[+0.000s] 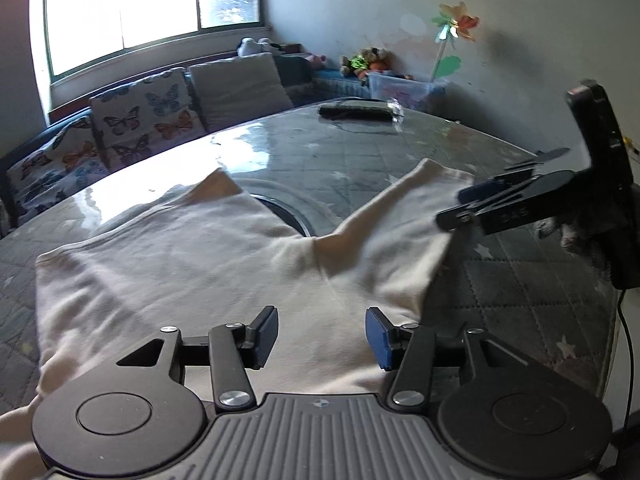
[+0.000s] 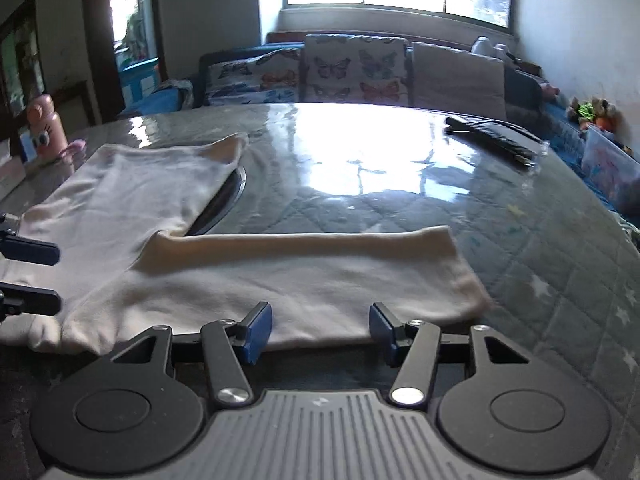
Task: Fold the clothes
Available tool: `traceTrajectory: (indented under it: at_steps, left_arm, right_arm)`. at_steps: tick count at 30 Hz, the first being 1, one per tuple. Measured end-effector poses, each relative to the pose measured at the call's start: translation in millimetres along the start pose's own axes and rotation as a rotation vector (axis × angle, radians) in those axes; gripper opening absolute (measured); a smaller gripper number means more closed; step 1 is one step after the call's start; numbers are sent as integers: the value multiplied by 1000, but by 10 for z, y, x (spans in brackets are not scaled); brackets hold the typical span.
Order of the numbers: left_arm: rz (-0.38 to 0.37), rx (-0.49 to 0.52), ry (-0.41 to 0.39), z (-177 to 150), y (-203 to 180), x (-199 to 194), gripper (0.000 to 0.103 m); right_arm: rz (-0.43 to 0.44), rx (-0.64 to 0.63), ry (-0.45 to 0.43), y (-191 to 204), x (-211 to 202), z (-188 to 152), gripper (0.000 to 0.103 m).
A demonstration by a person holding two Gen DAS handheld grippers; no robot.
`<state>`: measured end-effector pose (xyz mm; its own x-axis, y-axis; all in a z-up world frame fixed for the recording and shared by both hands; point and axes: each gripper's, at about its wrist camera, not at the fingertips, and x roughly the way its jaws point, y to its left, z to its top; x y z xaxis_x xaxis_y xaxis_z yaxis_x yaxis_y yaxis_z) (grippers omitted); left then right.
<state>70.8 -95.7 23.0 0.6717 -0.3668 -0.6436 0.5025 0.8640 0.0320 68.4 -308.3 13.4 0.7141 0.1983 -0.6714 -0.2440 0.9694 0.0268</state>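
Observation:
A cream pair of shorts lies flat on the glossy quilted table, its two legs spread in a V. It also shows in the right wrist view. My left gripper is open and empty, hovering over the waist end of the shorts. My right gripper is open and empty at the near edge of one leg; it shows in the left wrist view at the outer edge of the right leg. The left gripper shows at the left edge of the right wrist view, jaws apart.
A dark folded item lies at the table's far side, also in the right wrist view. A round dark inset sits in the tabletop between the legs. A butterfly-cushion sofa and a pink bottle stand beyond the table edges.

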Motion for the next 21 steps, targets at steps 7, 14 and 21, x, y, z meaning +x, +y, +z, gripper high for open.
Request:
traceTrajectory:
  at_steps: [7,14,21]
  left_arm:
    - [52,-46,-4,-43,145,-109,57]
    - [98,-75,-7,-91,243,-195,61]
    - [136,-93,7,-170,325,-242,64]
  right_arm:
    - [-170,104,-32,-387,0,20,54]
    - [-160,167,-19,-532,105,35,34]
    - [-135,163,-49,-455,-19,118,8]
